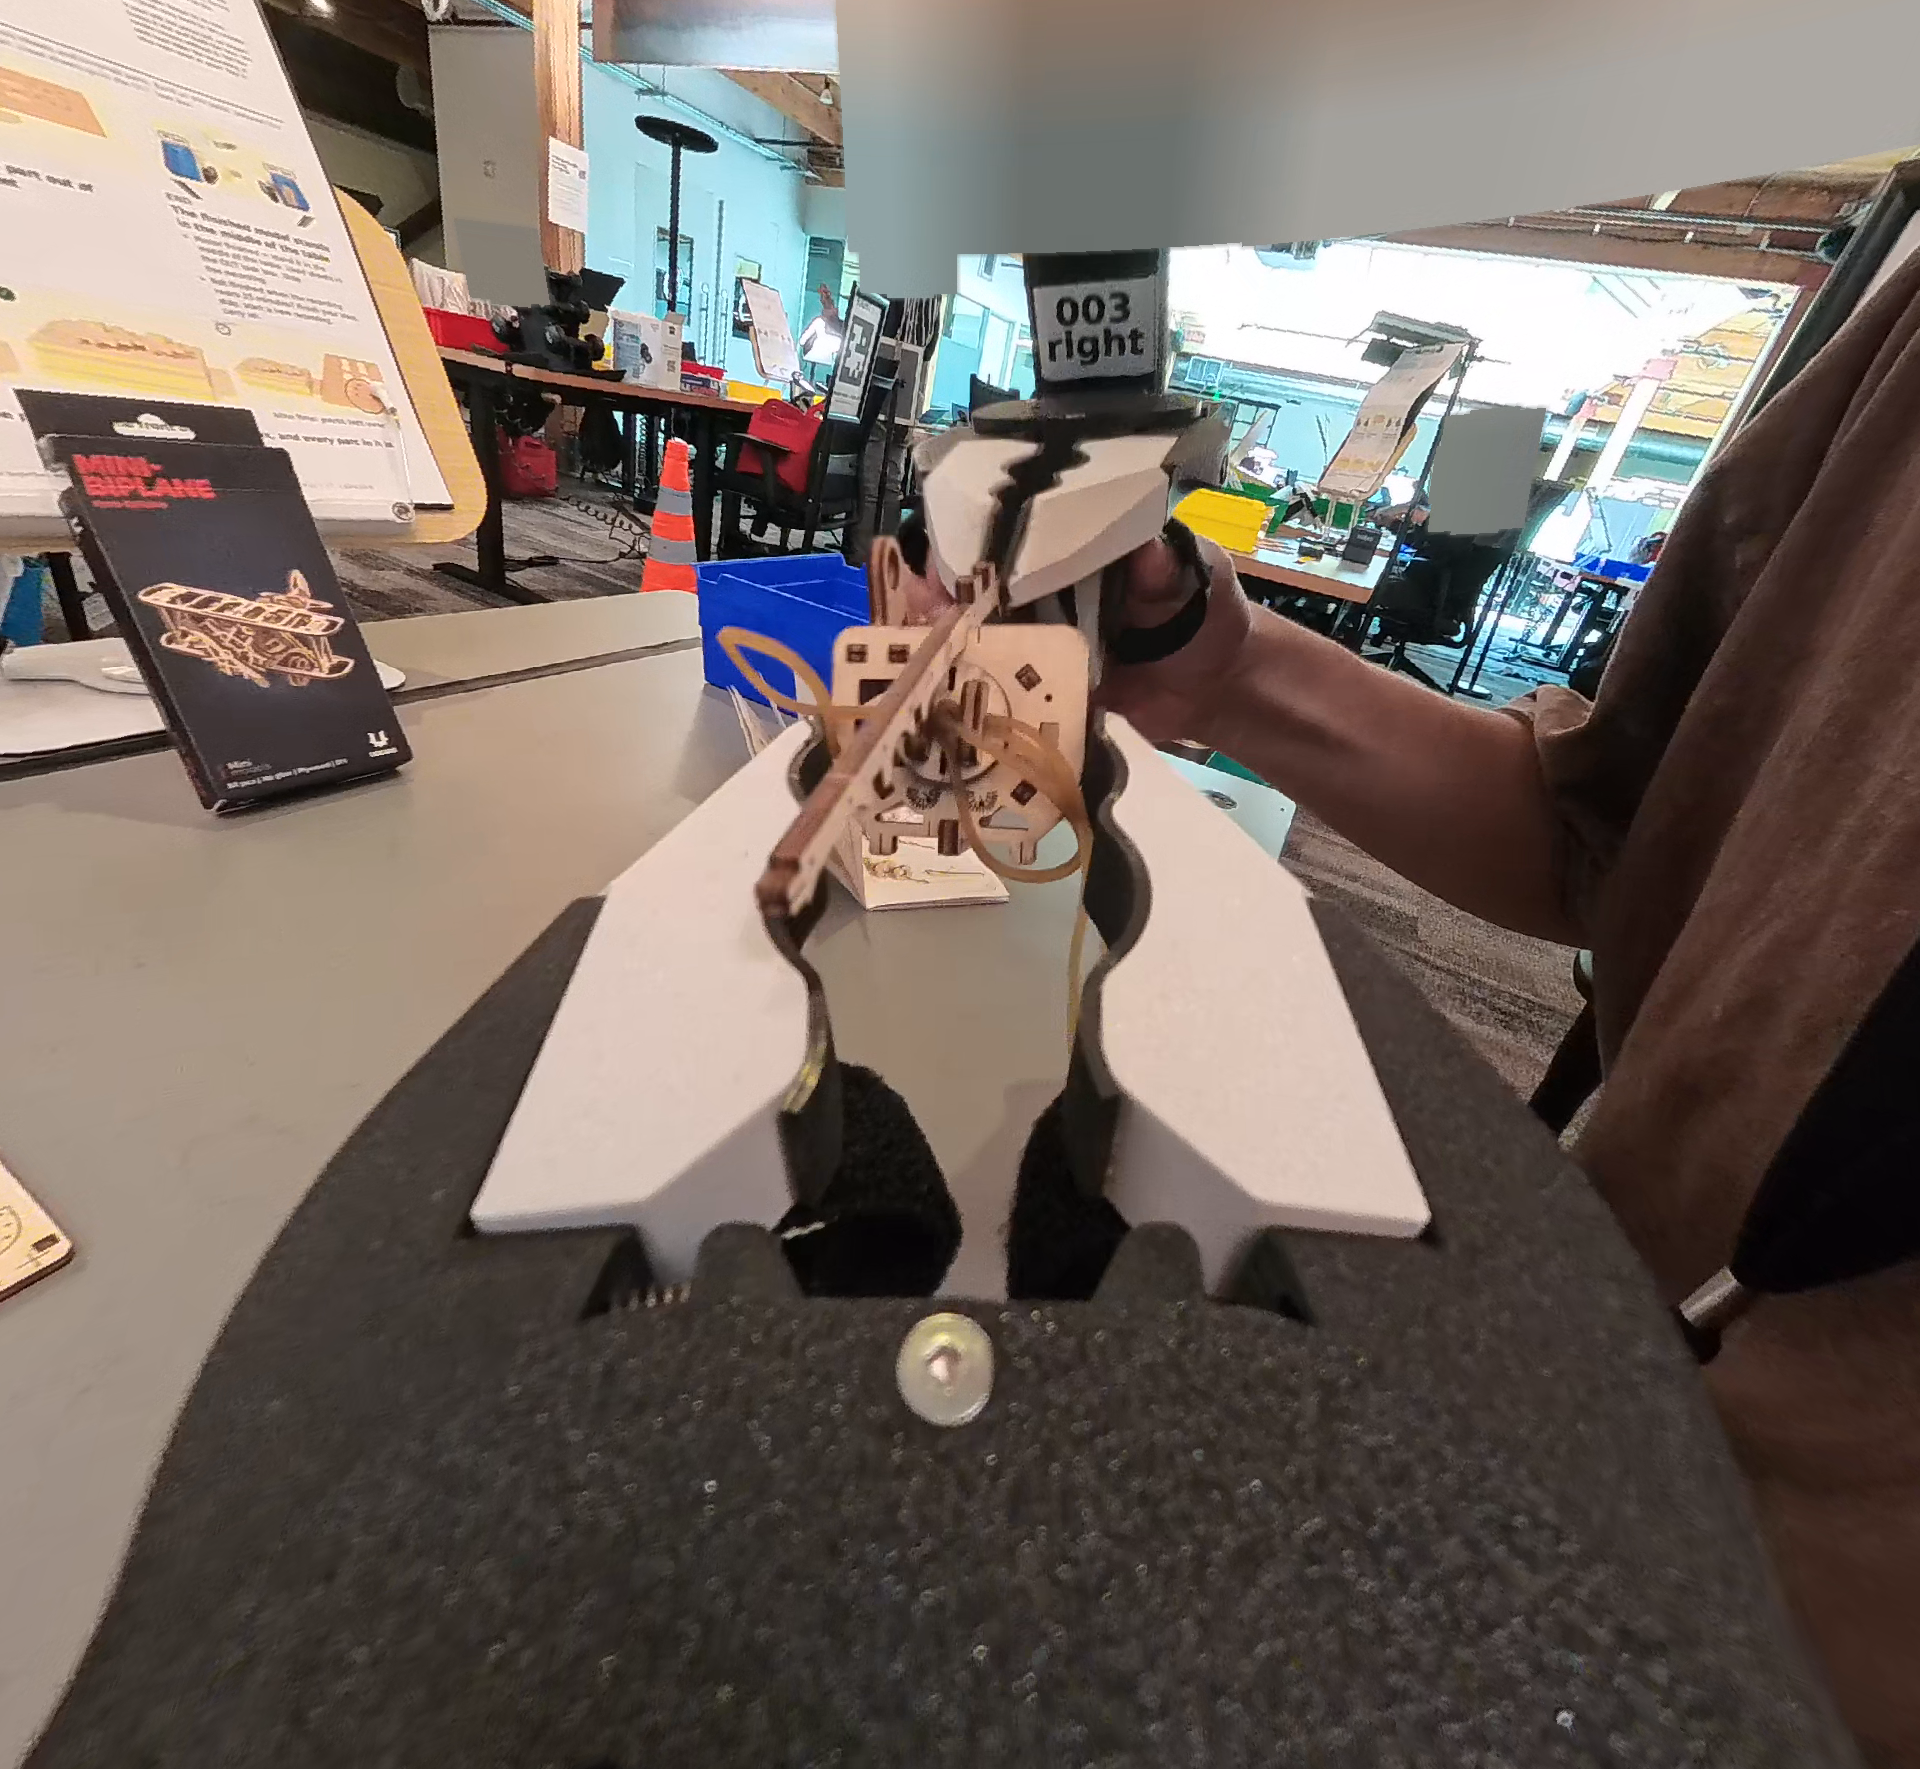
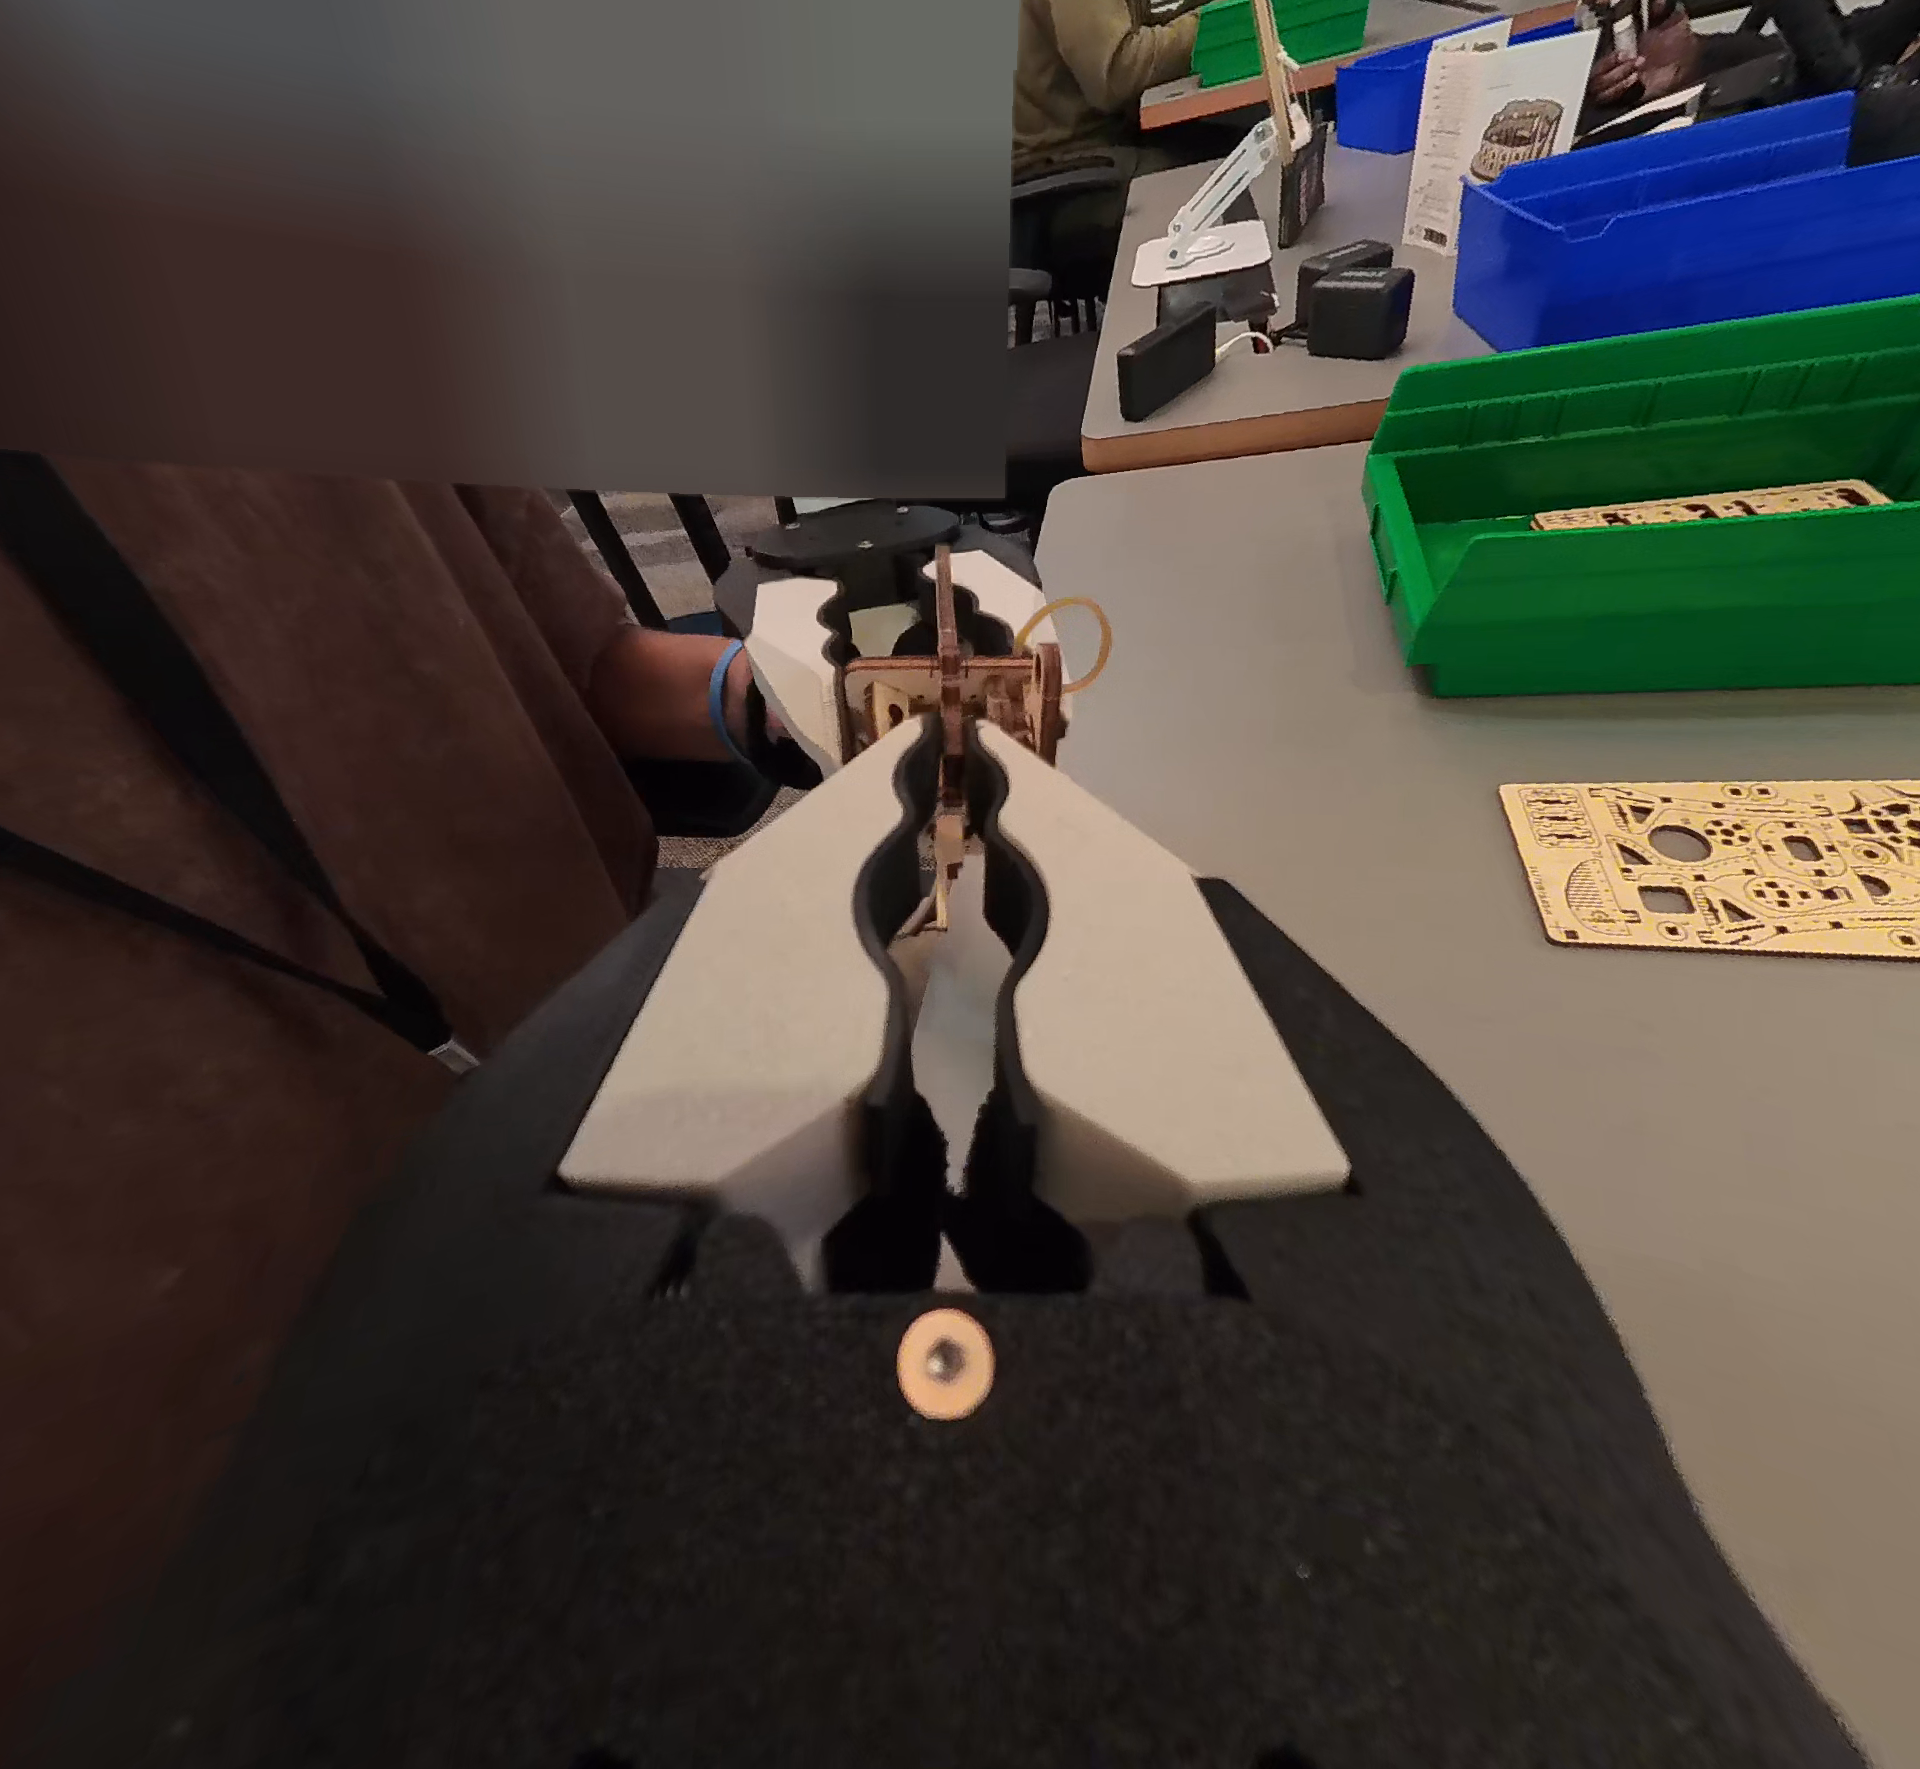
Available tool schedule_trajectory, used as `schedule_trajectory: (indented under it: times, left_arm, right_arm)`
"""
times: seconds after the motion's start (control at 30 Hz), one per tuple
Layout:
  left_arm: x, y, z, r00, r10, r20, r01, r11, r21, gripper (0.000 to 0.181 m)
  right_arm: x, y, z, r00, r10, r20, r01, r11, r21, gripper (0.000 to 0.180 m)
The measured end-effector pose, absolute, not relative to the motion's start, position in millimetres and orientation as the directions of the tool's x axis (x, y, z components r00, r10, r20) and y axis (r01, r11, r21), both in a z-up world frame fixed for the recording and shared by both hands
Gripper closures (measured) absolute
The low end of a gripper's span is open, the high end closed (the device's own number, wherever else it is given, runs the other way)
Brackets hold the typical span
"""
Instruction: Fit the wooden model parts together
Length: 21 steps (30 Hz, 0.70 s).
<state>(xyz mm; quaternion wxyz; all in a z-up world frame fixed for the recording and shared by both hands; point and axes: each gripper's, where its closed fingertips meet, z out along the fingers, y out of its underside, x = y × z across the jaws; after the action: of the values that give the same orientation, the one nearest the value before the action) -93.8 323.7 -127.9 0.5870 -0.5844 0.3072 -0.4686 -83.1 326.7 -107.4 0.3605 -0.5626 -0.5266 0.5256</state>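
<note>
Above the grey counter (image 1: 260, 940), the left tool (image 1: 951, 743) pinches a square wooden model block (image 1: 961, 743) with rubber bands (image 1: 1023, 815) looped on it. The right tool (image 2: 951, 732) faces it, fingers pressed together on a slotted wooden strip (image 1: 883, 722) that crosses the block's face. A punched wooden parts sheet (image 2: 1714, 867) lies on the counter beside a green bin (image 2: 1642, 597).
</note>
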Motion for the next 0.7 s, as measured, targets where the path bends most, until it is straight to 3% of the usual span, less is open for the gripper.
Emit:
schedule_trajectory:
  times: [0.7]
  left_arm:
    - [-92.9, 324.1, -126.4, 0.362, -0.906, 0.219, 0.215, -0.147, -0.965, 0.135]
  right_arm:
    - [-78.8, 326.6, -108.8, -0.116, 0.967, -0.228, 0.152, -0.210, -0.966, 0.172]
